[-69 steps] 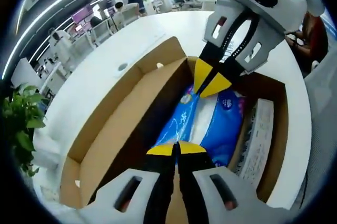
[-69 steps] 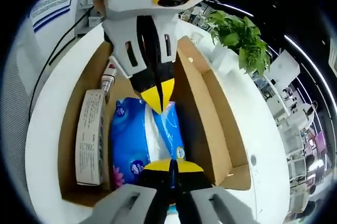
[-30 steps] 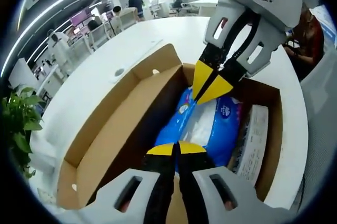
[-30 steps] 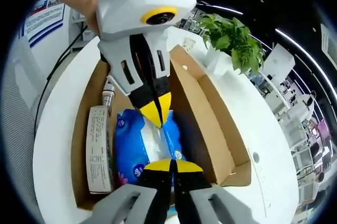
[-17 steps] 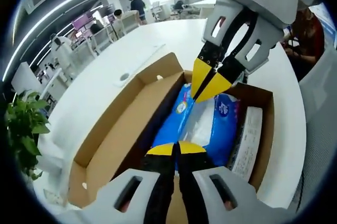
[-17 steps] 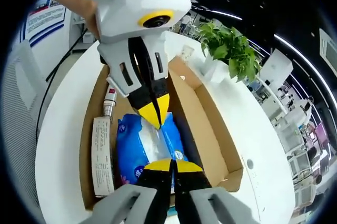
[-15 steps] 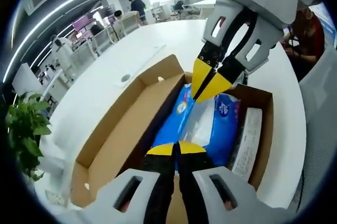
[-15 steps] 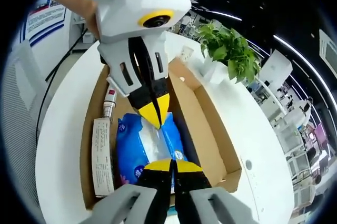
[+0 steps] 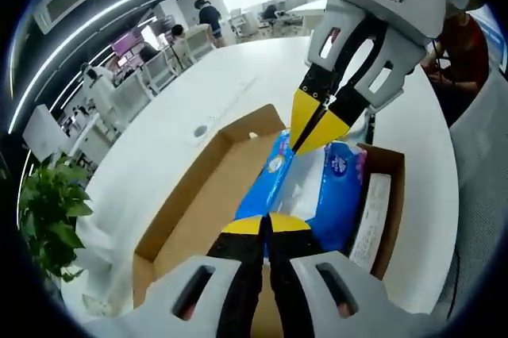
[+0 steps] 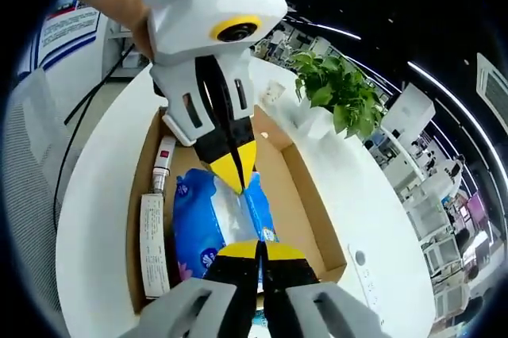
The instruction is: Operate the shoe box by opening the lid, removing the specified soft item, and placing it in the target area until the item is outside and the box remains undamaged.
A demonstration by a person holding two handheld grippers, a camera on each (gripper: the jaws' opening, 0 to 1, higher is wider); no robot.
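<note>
Rows of office desks and chairs stretch behind a round white tabletop [image 9: 159, 155], where an open cardboard shoe box [image 9: 198, 211] sits with its lid folded out flat toward 9 o'clock in the left gripper view. Inside the box a blue and white tissue pack [image 9: 317, 187] is held at both ends and appears raised above the box floor. The left tongs [image 9: 267, 224] are closed on the pack's near end at 6 o'clock in their own view, yellow tips pressed together. The right tongs [image 10: 259, 250] are likewise clamped on the opposite end, and show in the left gripper view reaching down from 1 o'clock. A long white carton [image 10: 153, 243] lies along the box wall beside the pack, with a small tube [image 10: 162, 170] just beyond it. A potted green plant [image 10: 337, 104] stands on the tabletop near the box, at 1 o'clock in the right gripper view.
</note>
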